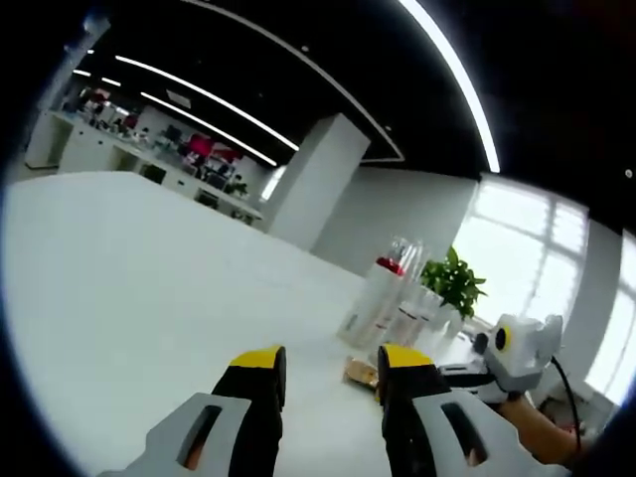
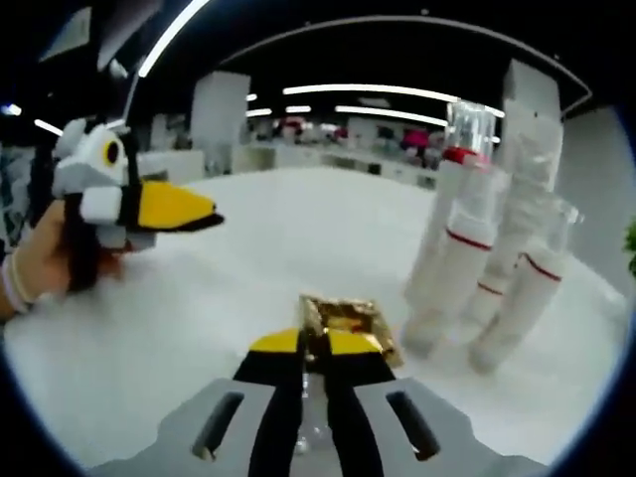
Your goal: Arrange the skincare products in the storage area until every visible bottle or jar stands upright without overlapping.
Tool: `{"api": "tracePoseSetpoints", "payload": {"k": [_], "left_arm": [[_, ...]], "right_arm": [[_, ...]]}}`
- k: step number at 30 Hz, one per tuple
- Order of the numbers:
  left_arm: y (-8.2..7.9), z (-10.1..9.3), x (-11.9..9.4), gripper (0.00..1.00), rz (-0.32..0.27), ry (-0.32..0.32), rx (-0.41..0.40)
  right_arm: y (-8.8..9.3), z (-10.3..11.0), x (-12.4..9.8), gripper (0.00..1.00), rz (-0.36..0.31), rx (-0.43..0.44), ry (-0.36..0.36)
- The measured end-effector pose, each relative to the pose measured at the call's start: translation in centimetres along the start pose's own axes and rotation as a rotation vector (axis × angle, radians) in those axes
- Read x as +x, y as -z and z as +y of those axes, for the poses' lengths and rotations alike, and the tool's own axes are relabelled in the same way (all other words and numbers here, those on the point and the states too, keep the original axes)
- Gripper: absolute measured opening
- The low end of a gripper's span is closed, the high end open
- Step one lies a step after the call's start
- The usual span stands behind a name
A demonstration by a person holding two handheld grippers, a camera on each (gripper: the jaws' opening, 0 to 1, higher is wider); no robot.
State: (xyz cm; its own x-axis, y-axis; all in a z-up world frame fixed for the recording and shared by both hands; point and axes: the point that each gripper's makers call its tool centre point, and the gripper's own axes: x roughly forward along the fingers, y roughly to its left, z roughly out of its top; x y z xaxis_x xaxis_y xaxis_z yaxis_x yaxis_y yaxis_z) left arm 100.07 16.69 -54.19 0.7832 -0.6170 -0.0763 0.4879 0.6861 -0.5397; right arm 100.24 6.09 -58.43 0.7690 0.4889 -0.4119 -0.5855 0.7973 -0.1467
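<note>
Right gripper view: right tongs nearly closed on gold-capped jar | left tongs parted, empty | advice: set jar upright on desk, clear of white bottles.

Upright bottles stand right of a jar.

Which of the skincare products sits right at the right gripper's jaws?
The gold-capped jar, right at the right gripper's nearly closed tips; the white bottles with red bands stand upright further back on the right.
</note>
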Motion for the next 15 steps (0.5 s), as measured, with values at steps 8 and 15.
{"api": "tracePoseSetpoints", "payload": {"k": [8, 15], "left_arm": [[-0.1, 0.0, -0.1, 0.38, -0.001, 0.001, -0.001], [-0.4, -0.7, 0.0, 0.38, -0.016, 0.061, -0.076]], "right_arm": [[-2.6, -0.8, -1.3, 0.00, -0.106, 0.013, 0.026], [-5.4, -0.8, -2.7, 0.00, -0.240, -0.028, 0.040]]}}
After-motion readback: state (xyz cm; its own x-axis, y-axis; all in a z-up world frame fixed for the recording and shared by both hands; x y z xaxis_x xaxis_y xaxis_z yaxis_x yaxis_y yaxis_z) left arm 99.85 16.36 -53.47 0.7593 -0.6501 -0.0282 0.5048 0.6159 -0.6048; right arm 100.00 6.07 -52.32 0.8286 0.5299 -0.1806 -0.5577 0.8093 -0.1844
